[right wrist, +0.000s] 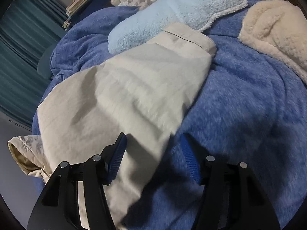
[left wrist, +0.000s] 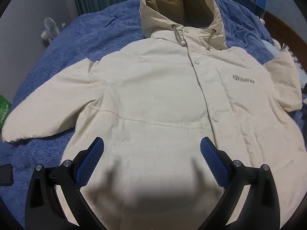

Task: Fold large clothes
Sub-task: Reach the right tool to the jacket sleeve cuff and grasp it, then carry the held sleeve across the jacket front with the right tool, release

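So I am at the start of the fold: the jacket (left wrist: 153,95) lies face up and spread flat on the blue blanket (left wrist: 76,38), hood (left wrist: 180,7) at the far end, snaps done up the front, both sleeves out to the sides. Nothing is folded over yet, by the look of it.

My left gripper (left wrist: 151,153) hangs over the lower front of the jacket, near the hem, pointing steeply down. Its jaws stand wide apart with only cloth lying beneath them; the blue pads (left wrist: 90,159) grip nothing, and I cannot tell whether the tips touch the fabric.

My right gripper (right wrist: 153,151) is over by the sleeve (right wrist: 134,88), which runs away from me toward the cuff (right wrist: 190,38) resting against a pale blue plush cushion (right wrist: 172,13). Its jaws are about halfway open. The sleeve's edge passes through the gap, nearer the left pad, with blanket showing under the right one. The pads do not look pressed on the cloth, so I count it as not yet held. That view is smeared, so I would not swear to the exact edge.

I judge the step in hand to be taking the sleeve to bring it across the body. Next I need both layers of the sleeve properly between the right pads, not the fleece underneath, then a firm close before lifting. The left should pin or pinch the hem so the padded body does not drag along when the sleeve swings over.
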The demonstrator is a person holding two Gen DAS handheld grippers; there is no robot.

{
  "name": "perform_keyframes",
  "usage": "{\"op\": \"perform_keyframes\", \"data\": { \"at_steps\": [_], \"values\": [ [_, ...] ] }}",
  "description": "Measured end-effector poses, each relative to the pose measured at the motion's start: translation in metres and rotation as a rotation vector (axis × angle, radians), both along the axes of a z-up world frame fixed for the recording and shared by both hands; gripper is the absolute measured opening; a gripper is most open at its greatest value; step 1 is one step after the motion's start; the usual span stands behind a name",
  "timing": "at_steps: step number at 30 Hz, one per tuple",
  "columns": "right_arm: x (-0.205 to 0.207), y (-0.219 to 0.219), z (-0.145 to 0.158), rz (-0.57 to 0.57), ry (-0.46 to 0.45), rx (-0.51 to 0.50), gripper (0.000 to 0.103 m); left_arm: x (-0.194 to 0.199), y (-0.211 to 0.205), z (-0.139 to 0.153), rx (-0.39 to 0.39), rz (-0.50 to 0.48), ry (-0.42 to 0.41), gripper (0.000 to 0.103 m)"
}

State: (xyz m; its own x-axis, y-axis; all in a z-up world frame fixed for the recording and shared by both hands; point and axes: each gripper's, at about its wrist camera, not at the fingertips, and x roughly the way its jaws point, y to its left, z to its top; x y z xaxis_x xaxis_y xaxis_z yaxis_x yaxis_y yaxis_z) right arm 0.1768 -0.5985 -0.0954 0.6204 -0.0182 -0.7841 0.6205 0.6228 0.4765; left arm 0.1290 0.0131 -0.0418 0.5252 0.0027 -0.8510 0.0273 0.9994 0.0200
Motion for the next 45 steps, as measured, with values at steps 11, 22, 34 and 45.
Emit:
{"op": "perform_keyframes", "data": {
  "at_steps": [11,22,34,45],
  "values": [
    [0.010,-0.019,-0.017,0.005,-0.128,0.118,0.055,0.007,-0.018,-0.018,0.006,-0.041,0.042,0.097],
    [0.007,-0.005,-0.011,0.168,-0.026,0.228,0.040,-0.003,-0.027,-0.012,0.037,-0.078,0.012,0.097],
    [-0.004,-0.001,0.038,0.103,-0.332,0.087,0.006,-0.002,-0.028,-0.012,0.076,-0.085,-0.010,0.097],
    [0.006,0.114,0.144,0.465,-0.448,-0.107,0.006,0.001,-0.020,-0.020,0.117,-0.061,-0.002,0.097]
  ]
}}
